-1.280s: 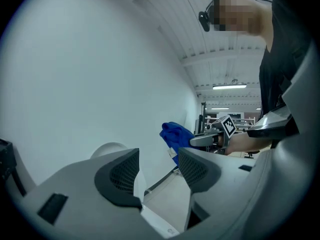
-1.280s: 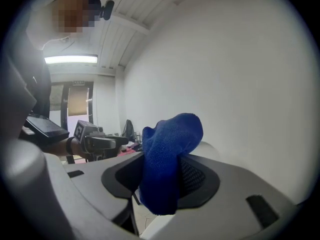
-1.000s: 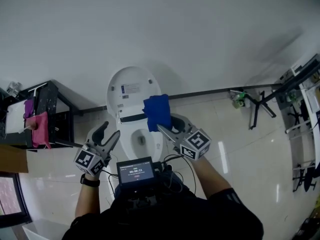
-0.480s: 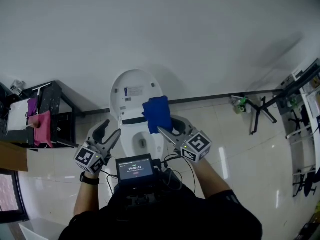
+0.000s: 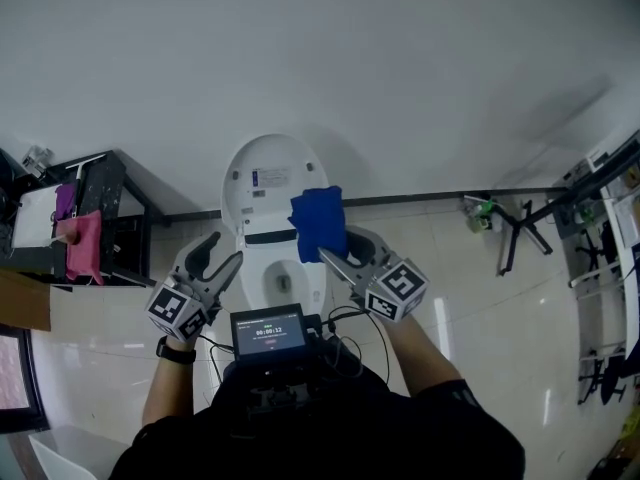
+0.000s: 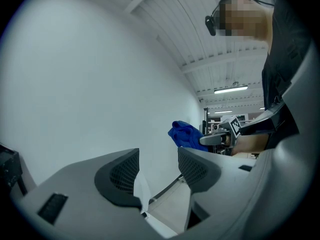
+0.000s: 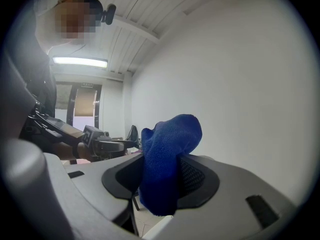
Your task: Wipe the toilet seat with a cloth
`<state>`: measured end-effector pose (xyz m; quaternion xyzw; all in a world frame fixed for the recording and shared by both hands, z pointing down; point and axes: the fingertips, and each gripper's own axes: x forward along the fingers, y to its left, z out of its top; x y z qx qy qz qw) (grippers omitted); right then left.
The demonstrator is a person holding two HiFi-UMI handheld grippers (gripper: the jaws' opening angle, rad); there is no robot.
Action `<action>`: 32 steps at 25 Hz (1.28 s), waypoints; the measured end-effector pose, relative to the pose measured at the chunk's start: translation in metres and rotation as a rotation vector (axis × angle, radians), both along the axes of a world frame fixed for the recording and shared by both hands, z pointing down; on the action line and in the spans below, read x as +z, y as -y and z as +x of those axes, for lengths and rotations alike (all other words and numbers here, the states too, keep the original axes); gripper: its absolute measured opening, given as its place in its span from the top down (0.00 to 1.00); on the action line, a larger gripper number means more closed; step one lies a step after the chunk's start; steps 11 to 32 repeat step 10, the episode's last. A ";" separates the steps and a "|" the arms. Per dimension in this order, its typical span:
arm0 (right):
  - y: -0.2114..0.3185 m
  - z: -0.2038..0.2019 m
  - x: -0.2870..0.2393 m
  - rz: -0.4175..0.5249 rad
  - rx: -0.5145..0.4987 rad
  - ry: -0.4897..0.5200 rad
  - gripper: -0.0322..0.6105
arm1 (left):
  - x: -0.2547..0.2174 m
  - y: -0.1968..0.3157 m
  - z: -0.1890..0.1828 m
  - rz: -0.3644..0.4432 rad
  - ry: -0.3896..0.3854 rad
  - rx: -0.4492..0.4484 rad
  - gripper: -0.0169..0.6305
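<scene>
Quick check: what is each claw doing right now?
Left claw: open, nothing between its jaws.
Right claw: closed on the blue cloth.

A deep blue terry cloth [image 5: 318, 222] is bunched up and pinched between the jaws of the right gripper [image 5: 336, 248]. Its loose end sticks out past the jaw tips. From the head view it is held in the air over the right side of a white toilet seat [image 5: 262, 268]. The seat lies down around the oval bowl [image 5: 284, 284]. The lid [image 5: 266, 176] stands raised against the white wall [image 5: 300, 58], with a label on its inner face.
</scene>
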<state>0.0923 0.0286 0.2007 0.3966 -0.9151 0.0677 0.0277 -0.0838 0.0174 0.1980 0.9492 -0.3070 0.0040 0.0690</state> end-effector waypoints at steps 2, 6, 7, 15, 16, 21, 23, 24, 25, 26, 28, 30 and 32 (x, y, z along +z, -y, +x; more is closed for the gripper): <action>0.002 -0.001 0.000 0.009 -0.008 0.009 0.65 | 0.000 0.000 -0.002 -0.001 0.001 -0.005 0.60; 0.002 -0.006 -0.002 0.034 -0.024 0.002 0.65 | 0.001 0.000 -0.003 -0.001 -0.002 -0.011 0.60; 0.001 -0.006 -0.002 0.037 -0.026 -0.004 0.65 | 0.001 -0.001 -0.003 -0.002 -0.003 -0.011 0.60; -0.001 -0.008 0.001 0.035 -0.029 -0.018 0.65 | 0.003 -0.005 -0.003 -0.007 -0.003 -0.012 0.60; -0.001 -0.008 0.001 0.035 -0.029 -0.018 0.65 | 0.003 -0.005 -0.003 -0.007 -0.003 -0.012 0.60; -0.001 -0.008 0.001 0.035 -0.029 -0.018 0.65 | 0.003 -0.005 -0.003 -0.007 -0.003 -0.012 0.60; -0.001 -0.008 0.001 0.035 -0.029 -0.018 0.65 | 0.003 -0.005 -0.003 -0.007 -0.003 -0.012 0.60; -0.001 -0.008 0.001 0.035 -0.029 -0.018 0.65 | 0.003 -0.005 -0.003 -0.007 -0.003 -0.012 0.60; -0.001 -0.008 0.001 0.035 -0.029 -0.018 0.65 | 0.003 -0.005 -0.003 -0.007 -0.003 -0.012 0.60; -0.001 -0.008 0.001 0.035 -0.029 -0.018 0.65 | 0.003 -0.005 -0.003 -0.007 -0.003 -0.012 0.60; -0.001 -0.008 0.001 0.035 -0.029 -0.018 0.65 | 0.003 -0.005 -0.003 -0.007 -0.003 -0.012 0.60; -0.001 -0.008 0.001 0.035 -0.029 -0.018 0.65 | 0.003 -0.005 -0.003 -0.007 -0.003 -0.012 0.60; -0.001 -0.008 0.001 0.035 -0.029 -0.018 0.65 | 0.003 -0.005 -0.003 -0.007 -0.003 -0.012 0.60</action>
